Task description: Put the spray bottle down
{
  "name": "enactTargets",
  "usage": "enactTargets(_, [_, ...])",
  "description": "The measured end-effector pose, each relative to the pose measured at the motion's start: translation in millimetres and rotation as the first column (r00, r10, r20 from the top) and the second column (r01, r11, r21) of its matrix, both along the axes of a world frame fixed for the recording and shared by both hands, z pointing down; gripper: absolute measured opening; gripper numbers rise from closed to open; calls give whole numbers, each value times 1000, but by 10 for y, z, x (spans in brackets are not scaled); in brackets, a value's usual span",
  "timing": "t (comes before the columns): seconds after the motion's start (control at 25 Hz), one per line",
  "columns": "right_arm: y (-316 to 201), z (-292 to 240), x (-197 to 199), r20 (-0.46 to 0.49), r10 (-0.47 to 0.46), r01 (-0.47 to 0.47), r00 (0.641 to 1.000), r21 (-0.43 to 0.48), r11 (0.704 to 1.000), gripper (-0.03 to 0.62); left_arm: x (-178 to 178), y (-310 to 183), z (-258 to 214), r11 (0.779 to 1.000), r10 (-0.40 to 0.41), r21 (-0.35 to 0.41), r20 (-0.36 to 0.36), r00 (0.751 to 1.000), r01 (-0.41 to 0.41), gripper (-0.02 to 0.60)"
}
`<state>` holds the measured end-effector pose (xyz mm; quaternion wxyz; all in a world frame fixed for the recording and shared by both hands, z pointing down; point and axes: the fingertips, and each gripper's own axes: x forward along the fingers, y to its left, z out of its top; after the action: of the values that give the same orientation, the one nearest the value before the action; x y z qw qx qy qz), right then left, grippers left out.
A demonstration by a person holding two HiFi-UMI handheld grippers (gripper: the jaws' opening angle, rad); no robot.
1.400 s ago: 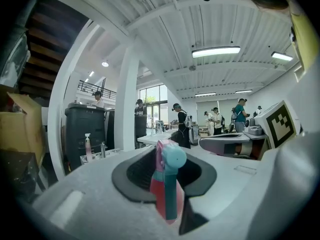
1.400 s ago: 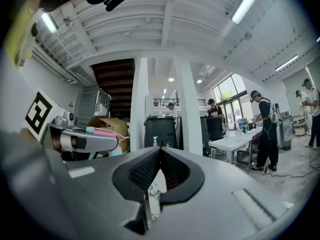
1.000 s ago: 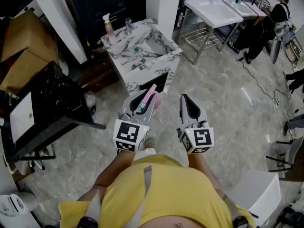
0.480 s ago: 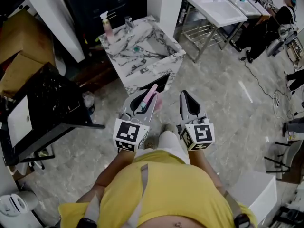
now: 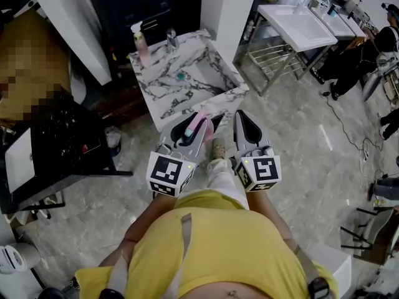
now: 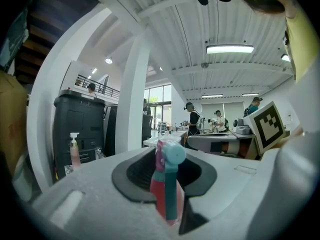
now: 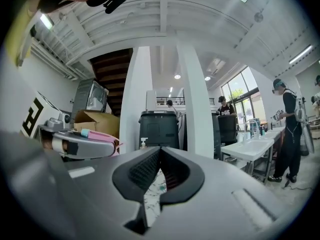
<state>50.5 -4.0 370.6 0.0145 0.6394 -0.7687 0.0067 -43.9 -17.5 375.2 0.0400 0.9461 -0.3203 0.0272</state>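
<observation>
A pink spray bottle point(image 5: 198, 123) with a teal nozzle lies between the jaws of my left gripper point(image 5: 192, 128), which is shut on it. In the left gripper view the spray bottle point(image 6: 168, 189) stands upright in the pads, nozzle on top. My right gripper point(image 5: 244, 118) runs alongside, shut with nothing in it; its pads meet at the tip in the right gripper view point(image 7: 160, 153). Both grippers point level toward a marble sink counter point(image 5: 163, 99) just ahead. The right gripper view also catches the bottle point(image 7: 100, 135) at the left.
On the counter stand a pink soap dispenser point(image 5: 137, 40) and a faucet point(image 5: 172, 40). A black cabinet point(image 5: 59, 143) is at the left, a white column point(image 5: 223, 8) behind the counter, and a white sink on a metal frame point(image 5: 298, 27) at the right. People point(image 5: 368, 55) stand far right.
Both grippers have moved forward toward the marble counter, which now lies right in front of them. The bottle stays in the left gripper; the right stays shut.
</observation>
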Motion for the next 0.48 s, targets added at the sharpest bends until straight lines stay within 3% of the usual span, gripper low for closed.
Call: enactTargets(0.48, [-1755, -6, 811, 8, -168, 169, 986, -38, 985, 1, 812, -1573, -94, 989, -148, -13, 2, 989, 148, 91])
